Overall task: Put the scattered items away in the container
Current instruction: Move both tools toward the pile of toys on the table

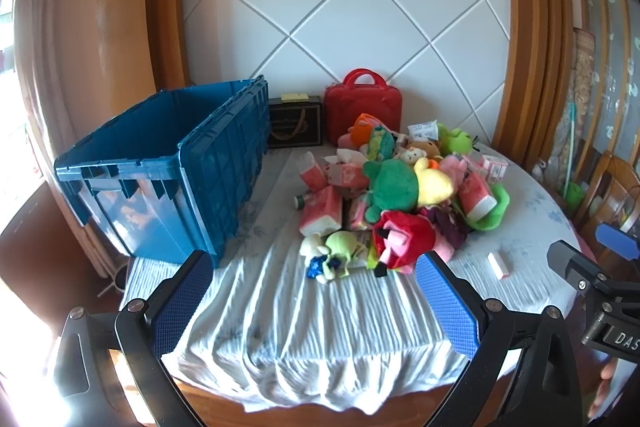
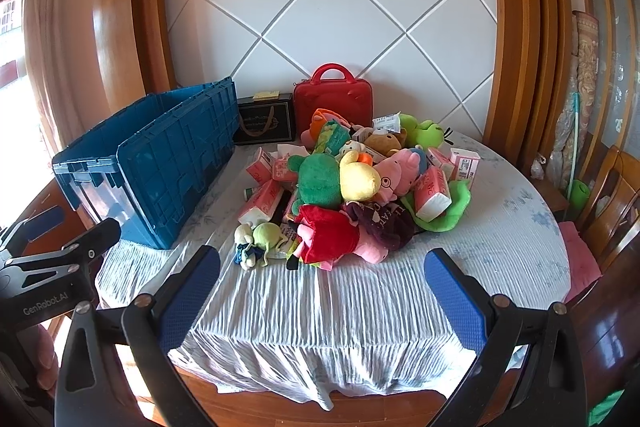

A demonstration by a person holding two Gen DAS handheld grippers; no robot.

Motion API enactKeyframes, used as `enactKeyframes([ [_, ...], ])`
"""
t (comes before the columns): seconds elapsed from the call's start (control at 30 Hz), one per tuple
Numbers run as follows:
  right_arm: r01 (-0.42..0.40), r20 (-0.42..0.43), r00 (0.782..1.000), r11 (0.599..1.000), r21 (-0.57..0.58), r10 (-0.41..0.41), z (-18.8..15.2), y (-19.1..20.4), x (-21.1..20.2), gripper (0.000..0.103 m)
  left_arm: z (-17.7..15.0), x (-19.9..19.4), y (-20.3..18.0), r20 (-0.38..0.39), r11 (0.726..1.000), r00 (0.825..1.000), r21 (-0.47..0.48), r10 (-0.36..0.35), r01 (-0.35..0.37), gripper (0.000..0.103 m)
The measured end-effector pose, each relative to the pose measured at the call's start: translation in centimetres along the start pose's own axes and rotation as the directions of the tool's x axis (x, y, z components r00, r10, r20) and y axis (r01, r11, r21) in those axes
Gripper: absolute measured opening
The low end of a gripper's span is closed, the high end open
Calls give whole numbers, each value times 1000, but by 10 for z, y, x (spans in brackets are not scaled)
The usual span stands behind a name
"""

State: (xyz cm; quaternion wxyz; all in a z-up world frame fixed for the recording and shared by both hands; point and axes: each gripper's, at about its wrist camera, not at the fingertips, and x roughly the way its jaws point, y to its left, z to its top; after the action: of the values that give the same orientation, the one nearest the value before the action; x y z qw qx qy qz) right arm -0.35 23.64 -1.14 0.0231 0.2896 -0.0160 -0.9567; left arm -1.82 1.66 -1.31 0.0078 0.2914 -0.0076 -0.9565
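Note:
A pile of plush toys [image 1: 400, 187] and pink tissue packs [image 1: 322, 213] lies on the round table's middle; it also shows in the right wrist view [image 2: 344, 187]. A blue open crate [image 1: 168, 167] stands on the table's left, seen too in the right wrist view [image 2: 160, 163]. A small white box [image 1: 498, 264] lies apart, right of the pile. My left gripper [image 1: 314, 267] is open and empty over the table's near edge. My right gripper [image 2: 322, 263] is open and empty, just short of the pile.
A red case [image 1: 362, 107] and a dark box [image 1: 295, 123] stand against the back wall. A pale striped cloth [image 2: 340, 307] covers the table and hangs over its near edge. Wooden chairs [image 2: 616, 195] stand at the right.

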Motion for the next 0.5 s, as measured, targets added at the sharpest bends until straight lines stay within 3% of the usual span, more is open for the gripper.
enactKeyframes([
  [0.5,25,-29,999,999,21,-25,0,-26,22,103,0,26,-12,-5,1000,1000,11,14,-14,103],
])
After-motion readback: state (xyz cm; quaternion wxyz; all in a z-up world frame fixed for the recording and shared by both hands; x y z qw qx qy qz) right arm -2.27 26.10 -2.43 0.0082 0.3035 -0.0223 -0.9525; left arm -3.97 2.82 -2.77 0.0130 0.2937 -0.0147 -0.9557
